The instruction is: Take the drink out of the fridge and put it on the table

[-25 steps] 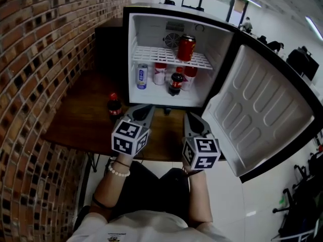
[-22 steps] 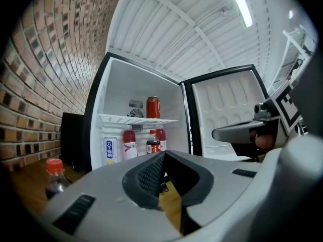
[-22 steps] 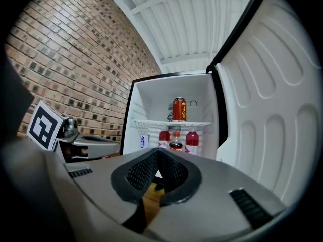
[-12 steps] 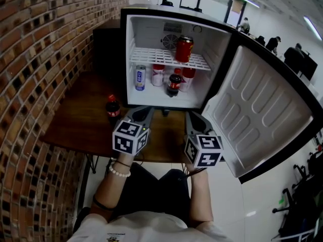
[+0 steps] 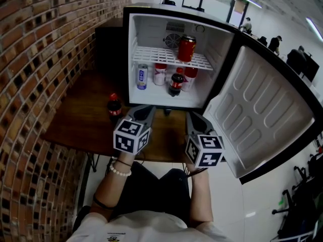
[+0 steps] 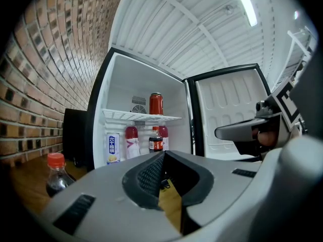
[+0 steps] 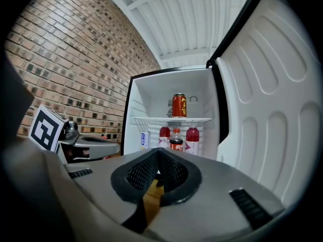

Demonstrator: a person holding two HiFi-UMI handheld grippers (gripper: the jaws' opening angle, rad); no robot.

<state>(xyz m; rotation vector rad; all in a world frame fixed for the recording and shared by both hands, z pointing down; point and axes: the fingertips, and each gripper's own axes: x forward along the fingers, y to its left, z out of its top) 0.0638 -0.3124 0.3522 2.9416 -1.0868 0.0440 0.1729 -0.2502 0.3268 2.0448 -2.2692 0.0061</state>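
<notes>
Plainly, the black-cased mini fridge (image 5: 171, 11) stands with its white-lined door (image 5: 257, 105) swung wide toward the right of the frame. On its floor, near the middle of the frame, a dark cola bottle with a red cap (image 5: 175, 82) stands upright among a blue-and-white can (image 5: 143, 76) and pink bottles (image 5: 160, 73). A tall red can (image 5: 186, 48) sits on the wire shelf above.

A second dark, red-capped bottle (image 5: 114, 106) stands upright on the brown wooden counter (image 5: 81, 120), at centre left of the frame. It is just beside the left tongs (image 5: 144, 110) and clear of the fridge. So a drink already stands where the task wants one. This fits either a bottle just set down or one that was simply there while the fridge bottle waits; I cannot tell which.

The relation that matters is this: the fridge bottle lies straight up-frame from the tongs, between their two lines. In each gripper view it sits just above the tips, so neither is clearly nearer.

Both forearms rise from the bottom of the frame, side by side. The left tongs (image 6: 162, 155) and the right tongs (image 7: 158, 153) point into the fridge opening with their marker cubes facing the camera. Both are closed tip to tip, and nothing is between their jaws.
</notes>
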